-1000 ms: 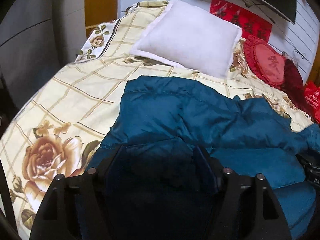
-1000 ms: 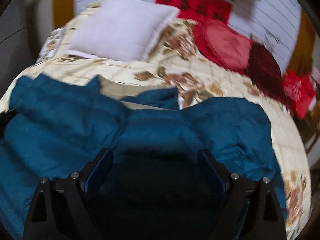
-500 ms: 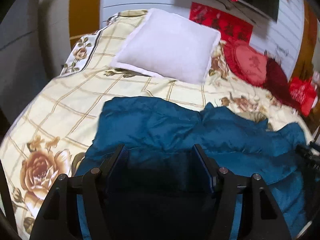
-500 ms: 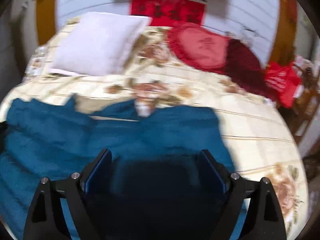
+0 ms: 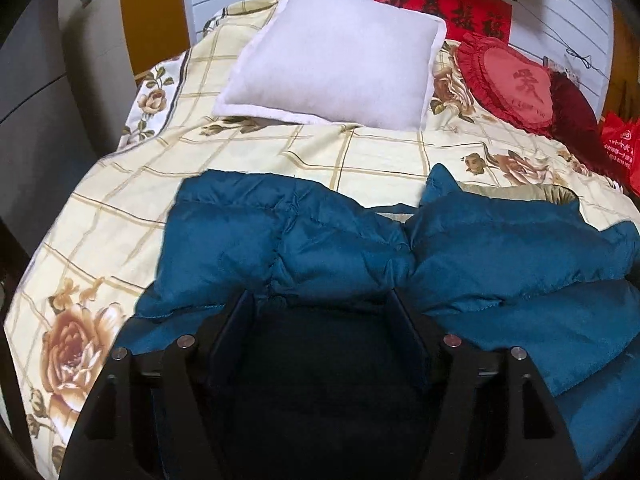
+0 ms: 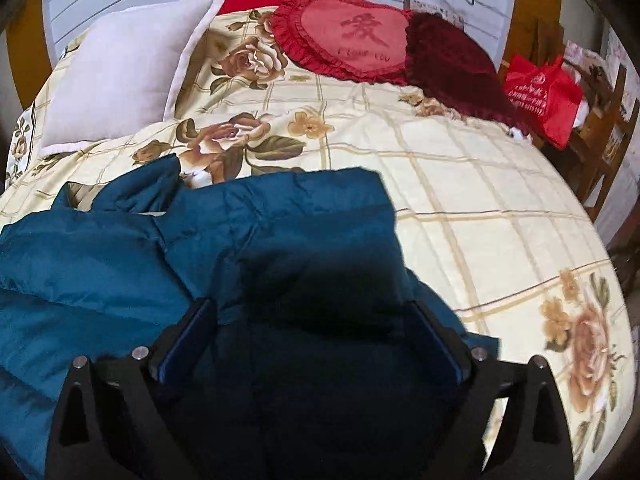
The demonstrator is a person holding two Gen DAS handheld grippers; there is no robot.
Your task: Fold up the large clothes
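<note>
In the left wrist view, the left tool (image 5: 322, 300) hangs over a big puffy blue jacket (image 5: 304, 240) that lies on the bed (image 5: 120, 208). Its two fingers stand wide apart, with the jacket cloth bunched up between them in the dark, and their gap has just grown a bit wider. I cannot tell if the pads press on the cloth. The jacket lies long-ways from side to side across the near part of the bed, and its collar end points up toward the white pillow (image 5: 336, 56). A red heart cushion (image 5: 516, 84) sits beside the pillow at the head of the bed. In the right wrist view, the right tool (image 6: 312, 308) hangs over the right end of the same blue jacket (image 6: 100, 264). Its fingers are also wide apart, with a folded part of the jacket between them. Whether they squeeze it is hidden in shadow. The jacket runs off to the left here. A red bag (image 6: 542, 96) sits off the right side of the bed.
</note>
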